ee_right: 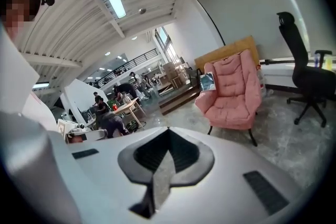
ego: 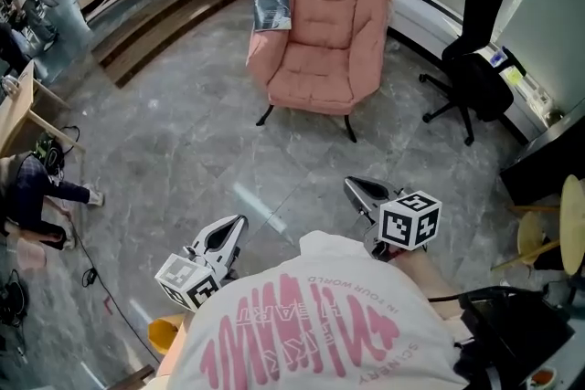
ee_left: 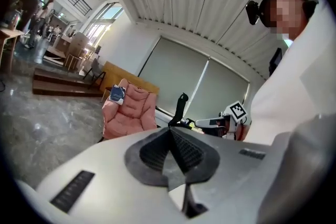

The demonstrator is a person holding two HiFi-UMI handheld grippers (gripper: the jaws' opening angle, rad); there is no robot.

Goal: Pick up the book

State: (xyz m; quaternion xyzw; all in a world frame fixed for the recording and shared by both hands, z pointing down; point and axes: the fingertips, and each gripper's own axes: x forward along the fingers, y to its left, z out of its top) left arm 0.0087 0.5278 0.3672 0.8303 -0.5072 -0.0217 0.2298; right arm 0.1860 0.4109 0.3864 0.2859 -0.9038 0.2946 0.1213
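Observation:
The book, dark with a pale edge, leans on the left armrest of a pink armchair across the floor. It shows small in the left gripper view too, as the book on the armchair, and in the right gripper view as the book on the armchair. My left gripper is low at the left, shut and empty, far from the chair. My right gripper is at the right, also shut with nothing in it. Both point toward the armchair.
A black office chair stands to the right of the armchair. Wooden steps rise at the back left. A person crouches at the left edge by a wooden table. A grey stone floor lies between me and the chair.

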